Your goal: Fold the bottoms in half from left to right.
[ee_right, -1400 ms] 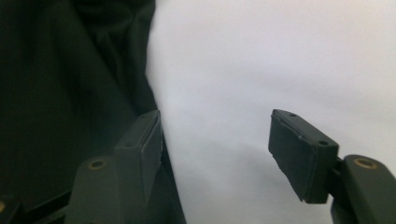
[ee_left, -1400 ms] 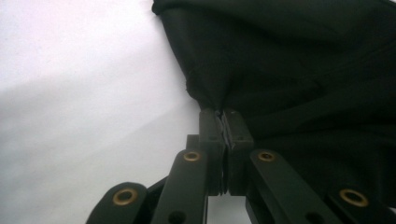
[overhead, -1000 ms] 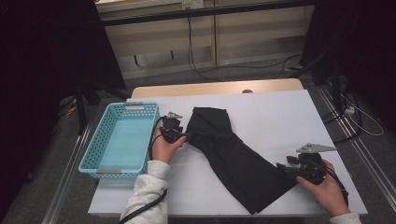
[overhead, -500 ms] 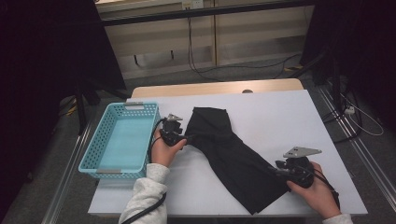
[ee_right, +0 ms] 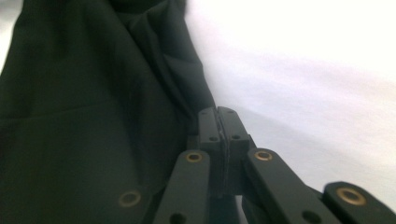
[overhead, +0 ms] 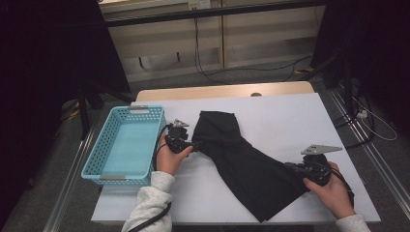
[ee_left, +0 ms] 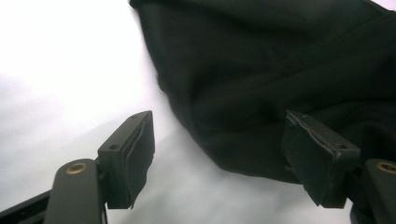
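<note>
Pinching black cloth (ee_right: 93,140), right gripper's (ee_right: 218,122) fingers hide any caught edge.

I see a white table (overhead: 290,121) with a bare wood strip (overhead: 222,91) along its far edge. Grey floor (overhead: 270,72) behind it, black cables (overhead: 212,72) trailing across it. Back wall is pale panels (overhead: 164,43) under a dark rail (overhead: 212,12). Black drapes (overhead: 48,58) hang left and right, the room there is dim. Metal floor rails (overhead: 382,159) run past the table's right edge, white cable (overhead: 382,130) beside them.
</note>
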### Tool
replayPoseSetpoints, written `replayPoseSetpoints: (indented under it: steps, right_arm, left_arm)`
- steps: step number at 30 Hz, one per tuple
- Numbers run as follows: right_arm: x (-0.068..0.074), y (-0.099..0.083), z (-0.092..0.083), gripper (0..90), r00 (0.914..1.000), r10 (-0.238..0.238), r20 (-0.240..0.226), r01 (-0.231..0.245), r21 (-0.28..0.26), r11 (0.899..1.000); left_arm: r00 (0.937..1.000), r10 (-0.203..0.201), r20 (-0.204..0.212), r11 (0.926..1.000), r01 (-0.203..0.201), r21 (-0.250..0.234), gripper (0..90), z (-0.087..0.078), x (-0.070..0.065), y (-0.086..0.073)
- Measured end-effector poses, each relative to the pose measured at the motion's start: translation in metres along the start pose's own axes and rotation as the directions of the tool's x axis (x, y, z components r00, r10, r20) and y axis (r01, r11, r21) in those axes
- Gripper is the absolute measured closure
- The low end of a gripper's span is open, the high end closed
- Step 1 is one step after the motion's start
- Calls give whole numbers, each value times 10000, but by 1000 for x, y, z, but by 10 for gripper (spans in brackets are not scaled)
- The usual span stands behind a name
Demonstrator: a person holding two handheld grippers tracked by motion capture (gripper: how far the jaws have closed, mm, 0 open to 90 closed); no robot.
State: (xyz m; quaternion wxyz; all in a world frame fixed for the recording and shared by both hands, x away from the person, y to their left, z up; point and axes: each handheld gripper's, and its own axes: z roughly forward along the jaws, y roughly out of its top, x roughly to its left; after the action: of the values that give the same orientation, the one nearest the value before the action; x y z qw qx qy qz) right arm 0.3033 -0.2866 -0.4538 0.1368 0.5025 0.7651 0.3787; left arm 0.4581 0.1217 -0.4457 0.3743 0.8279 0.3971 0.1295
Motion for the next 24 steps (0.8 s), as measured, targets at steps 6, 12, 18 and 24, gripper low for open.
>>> replayPoseSetpoints:
  steps: [6, 12, 18, 24]
  right_arm:
    - [-15, 1, 5, 899, 9995, 219, 214, -219, 28, 9998]
    - [-27, 5, 8, 898, 9977, 322, 589, -317, -95, 9995]
    - [-32, 6, 1, 773, 9911, 373, 1274, -334, -329, 9989]
    - [-20, 6, -12, 720, 9963, -6, 858, 39, -375, 9993]
  left_arm:
    - [9998, -2, 189, 10000, 3, -75, 235, 0, -2, 2]
    - [9995, 55, 315, 10000, -55, 21, 233, 1, -3, 1]
    - [9990, 124, 430, 9999, -125, 38, 227, -2, -2, -1]
    - [9992, 62, 402, 9998, -69, 169, 207, -6, 3, -3]
